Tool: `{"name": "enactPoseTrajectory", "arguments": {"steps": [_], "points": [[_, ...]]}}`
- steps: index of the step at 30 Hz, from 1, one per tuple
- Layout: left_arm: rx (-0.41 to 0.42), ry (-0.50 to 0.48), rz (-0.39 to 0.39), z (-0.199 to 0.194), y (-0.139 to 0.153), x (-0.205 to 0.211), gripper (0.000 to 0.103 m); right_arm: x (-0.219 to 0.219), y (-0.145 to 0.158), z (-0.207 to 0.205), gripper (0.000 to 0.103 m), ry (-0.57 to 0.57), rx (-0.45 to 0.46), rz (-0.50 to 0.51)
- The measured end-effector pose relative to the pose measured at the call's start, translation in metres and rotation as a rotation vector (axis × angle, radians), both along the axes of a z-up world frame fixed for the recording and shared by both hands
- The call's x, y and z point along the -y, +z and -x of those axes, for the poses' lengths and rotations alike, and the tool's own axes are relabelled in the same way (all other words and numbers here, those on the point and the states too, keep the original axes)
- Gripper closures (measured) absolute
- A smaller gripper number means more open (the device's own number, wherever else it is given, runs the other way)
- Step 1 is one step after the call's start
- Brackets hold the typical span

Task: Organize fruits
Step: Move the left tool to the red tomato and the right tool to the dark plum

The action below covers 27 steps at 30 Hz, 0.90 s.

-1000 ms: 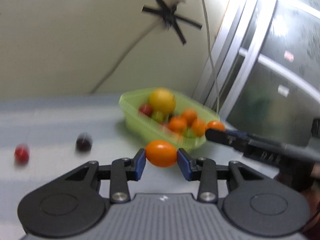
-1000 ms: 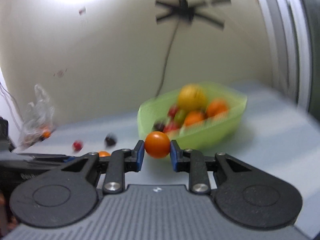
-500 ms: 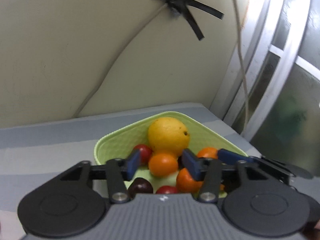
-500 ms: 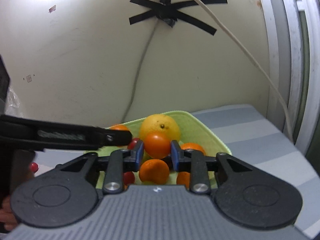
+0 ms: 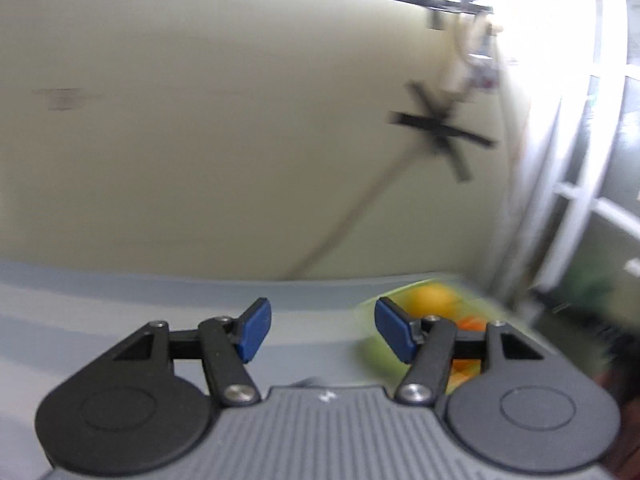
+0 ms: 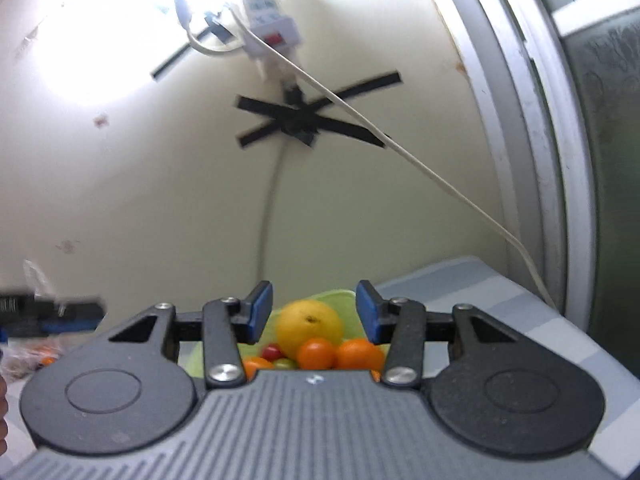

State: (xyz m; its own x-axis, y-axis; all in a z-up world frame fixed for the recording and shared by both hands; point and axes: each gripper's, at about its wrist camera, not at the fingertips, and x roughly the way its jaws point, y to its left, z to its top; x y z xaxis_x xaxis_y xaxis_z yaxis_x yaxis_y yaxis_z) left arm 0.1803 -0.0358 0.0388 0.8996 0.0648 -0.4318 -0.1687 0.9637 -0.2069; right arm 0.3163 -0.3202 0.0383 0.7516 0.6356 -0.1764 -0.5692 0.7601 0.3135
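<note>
Left tongs point(image 5: 322, 330) spread wide, blue pads bare, nothing between them, over the smooth grey bench point(image 5: 120, 300). To their right, blurred, sits the green plastic basket point(image 5: 372, 350). Right tongs point(image 6: 314, 312) spread too and empty, poised above that basket point(image 6: 338, 295): a big round yellow citrus point(image 6: 310, 326) at the far side, glossy small oranges point(image 6: 342, 354) nearer, a red cherry tomato point(image 6: 272, 351) tucked left. Black tape cross point(image 6: 308, 120) on the far wall.

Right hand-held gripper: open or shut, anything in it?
Open and empty. The right hand-held gripper has its blue pads spread wide with nothing between them; the yellow fruit seen through the gap lies in the green basket.
</note>
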Motion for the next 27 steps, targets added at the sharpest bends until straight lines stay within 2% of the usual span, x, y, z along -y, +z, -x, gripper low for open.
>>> {"name": "enactPoseTrajectory", "arguments": {"steps": [2,4,6,8,10,12,18,21,25,27], "points": [[-0.054,0.073,-0.038,0.019,-0.012,-0.02,0.044,-0.011,0.005,0.011,0.054,0.072,-0.001,0.004],[-0.106,0.134,-0.054,0.033,-0.026,-0.037,0.044,-0.032,0.008,0.025,0.054,0.201,-0.023,0.033],[-0.13,0.174,-0.029,0.042,-0.039,-0.053,0.044,-0.057,0.006,0.041,0.054,0.323,-0.057,0.083],[-0.137,0.182,0.017,0.046,-0.047,-0.062,0.044,-0.089,-0.003,0.055,0.055,0.405,-0.081,0.18],[-0.128,0.161,0.033,0.042,-0.051,-0.062,0.044,-0.122,-0.015,0.063,0.055,0.407,-0.083,0.291],[-0.119,0.14,0.014,0.036,-0.053,-0.056,0.044,-0.146,-0.026,0.061,0.055,0.392,-0.095,0.35],[-0.128,0.111,-0.031,0.007,-0.064,-0.04,0.046,-0.191,-0.039,0.046,0.055,0.356,-0.113,0.436],[-0.163,0.125,-0.06,-0.003,-0.073,-0.04,0.048,-0.201,-0.045,0.038,0.055,0.326,-0.132,0.466],[-0.202,0.125,-0.02,-0.007,-0.077,-0.046,0.062,-0.209,-0.05,0.026,0.059,0.321,-0.179,0.481],[-0.215,0.121,-0.024,-0.009,-0.078,-0.045,0.073,-0.212,-0.051,0.026,0.07,0.324,-0.17,0.494]]}}
